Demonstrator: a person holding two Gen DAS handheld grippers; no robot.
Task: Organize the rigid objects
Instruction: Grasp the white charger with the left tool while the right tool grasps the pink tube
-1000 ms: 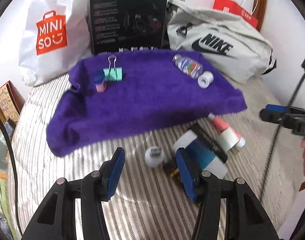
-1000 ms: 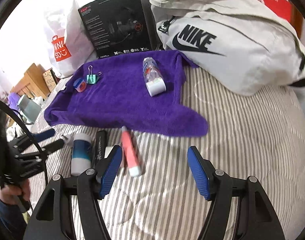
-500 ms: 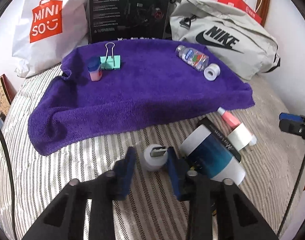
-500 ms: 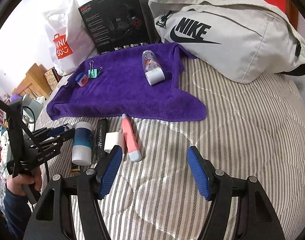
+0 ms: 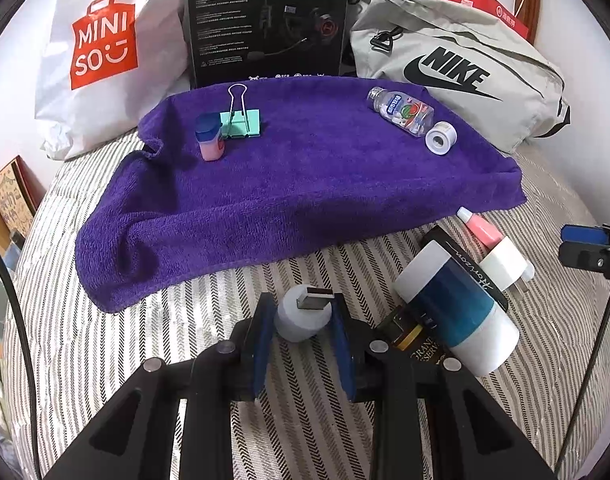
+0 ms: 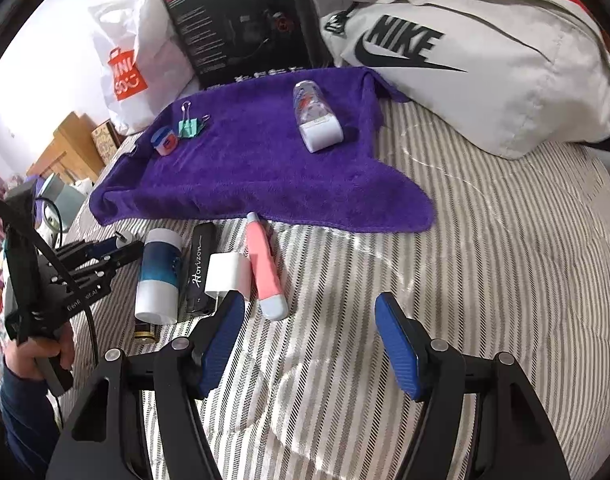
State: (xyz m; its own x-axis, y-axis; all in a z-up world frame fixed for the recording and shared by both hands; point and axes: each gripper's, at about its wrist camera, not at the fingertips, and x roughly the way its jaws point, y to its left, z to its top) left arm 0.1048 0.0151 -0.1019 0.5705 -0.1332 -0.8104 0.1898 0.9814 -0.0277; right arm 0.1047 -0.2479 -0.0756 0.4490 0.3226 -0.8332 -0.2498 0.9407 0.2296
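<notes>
My left gripper [image 5: 303,312] is shut on a small white round USB device [image 5: 303,318] with a metal plug, just in front of the purple towel [image 5: 305,184]. On the towel sit a pink jar with a blue lid [image 5: 210,137], a green binder clip [image 5: 241,120] and a clear bottle [image 5: 409,116] lying down. Beside the left gripper lie a blue-and-white cylinder [image 5: 453,304], a black box [image 6: 200,268], a white charger [image 6: 227,272] and a pink tube [image 6: 263,264]. My right gripper [image 6: 309,340] stands open over the striped bed, just right of the pink tube.
Behind the towel stand a white Miniso bag [image 5: 101,52], a black headset box [image 5: 265,20] and a grey Nike bag [image 5: 457,68]. A hand [image 6: 37,354] holds the left gripper at the left of the right wrist view. Striped bedding [image 6: 505,240] stretches to the right.
My left gripper moved forward around the white USB device and closed on it. The right gripper drifted slightly closer to the row of objects, still open.
</notes>
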